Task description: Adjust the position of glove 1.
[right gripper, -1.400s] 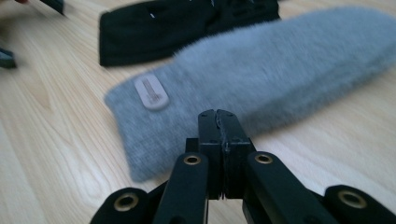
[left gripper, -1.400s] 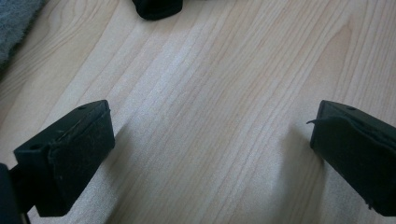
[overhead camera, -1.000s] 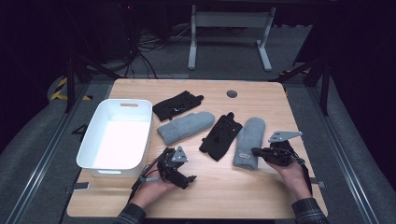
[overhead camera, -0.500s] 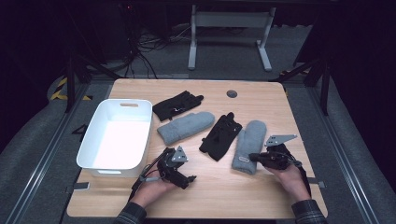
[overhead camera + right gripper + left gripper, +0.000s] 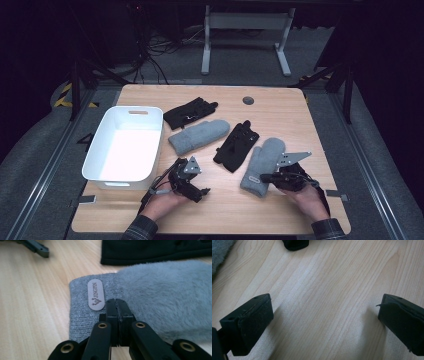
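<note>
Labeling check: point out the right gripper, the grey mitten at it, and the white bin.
right gripper (image 5: pixel 116 302), right gripper view, shut jaw tips
grey mitten (image 5: pixel 170 287), right gripper view, fuzzy body
white bin (image 5: pixel 156 145), high view, right rim

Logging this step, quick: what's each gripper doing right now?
Left gripper: open, nothing between its jaws.
Right gripper: shut, tips over the grey mitten's cuff; a pinch of fabric cannot be told.

Ahead of right gripper (image 5: pixel 117 305): blocked by grey mitten (image 5: pixel 160 297), black glove (image 5: pixel 155 250) lying just beyond.
Beside its tips, label side: bare table (image 5: pixel 32 302) is left free.
Between left gripper (image 5: pixel 325 315) jaws: bare wood.
</note>
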`<action>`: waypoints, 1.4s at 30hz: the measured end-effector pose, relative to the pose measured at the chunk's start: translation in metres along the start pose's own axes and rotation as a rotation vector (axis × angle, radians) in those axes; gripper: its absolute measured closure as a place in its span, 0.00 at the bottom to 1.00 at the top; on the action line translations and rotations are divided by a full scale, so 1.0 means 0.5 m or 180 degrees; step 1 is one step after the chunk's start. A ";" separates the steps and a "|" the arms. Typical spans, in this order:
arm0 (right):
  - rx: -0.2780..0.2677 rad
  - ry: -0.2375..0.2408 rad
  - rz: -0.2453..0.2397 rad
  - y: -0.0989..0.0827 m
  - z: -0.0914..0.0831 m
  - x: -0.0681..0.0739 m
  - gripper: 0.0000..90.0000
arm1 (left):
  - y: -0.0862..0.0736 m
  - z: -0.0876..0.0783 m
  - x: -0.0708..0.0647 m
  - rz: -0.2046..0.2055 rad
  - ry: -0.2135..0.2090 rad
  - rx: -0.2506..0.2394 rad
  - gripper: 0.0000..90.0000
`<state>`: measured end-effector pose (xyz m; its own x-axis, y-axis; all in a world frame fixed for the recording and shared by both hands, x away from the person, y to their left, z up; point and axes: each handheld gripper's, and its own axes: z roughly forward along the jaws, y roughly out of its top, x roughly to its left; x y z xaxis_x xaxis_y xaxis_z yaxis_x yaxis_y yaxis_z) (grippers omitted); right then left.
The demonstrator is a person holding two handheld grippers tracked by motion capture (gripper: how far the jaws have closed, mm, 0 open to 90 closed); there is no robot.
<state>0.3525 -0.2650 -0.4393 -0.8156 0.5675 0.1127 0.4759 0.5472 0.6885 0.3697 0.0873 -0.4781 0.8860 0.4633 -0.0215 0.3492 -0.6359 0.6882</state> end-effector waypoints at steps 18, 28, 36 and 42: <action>0.0084 0.0407 -0.0376 0.026 0.041 0.084 1.00 | 0.000 0.001 0.000 0.0003 -0.0013 0.0002 0.00; 0.0101 0.0593 -0.0527 0.041 0.061 0.125 1.00 | 0.000 0.000 0.001 0.0006 -0.0011 0.0004 0.00; -0.0053 0.0287 -0.0421 0.042 0.028 0.082 1.00 | 0.000 0.000 0.001 0.0005 -0.0012 0.0004 0.00; -0.0153 -0.0105 -0.0172 0.033 -0.006 0.000 1.00 | 0.000 0.000 0.001 0.0008 -0.0011 0.0005 0.00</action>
<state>0.3591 -0.2579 -0.4256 -0.8280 0.5583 0.0513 0.4145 0.5479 0.7266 0.3701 0.0872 -0.4782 0.8879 0.4595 -0.0222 0.3474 -0.6380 0.6872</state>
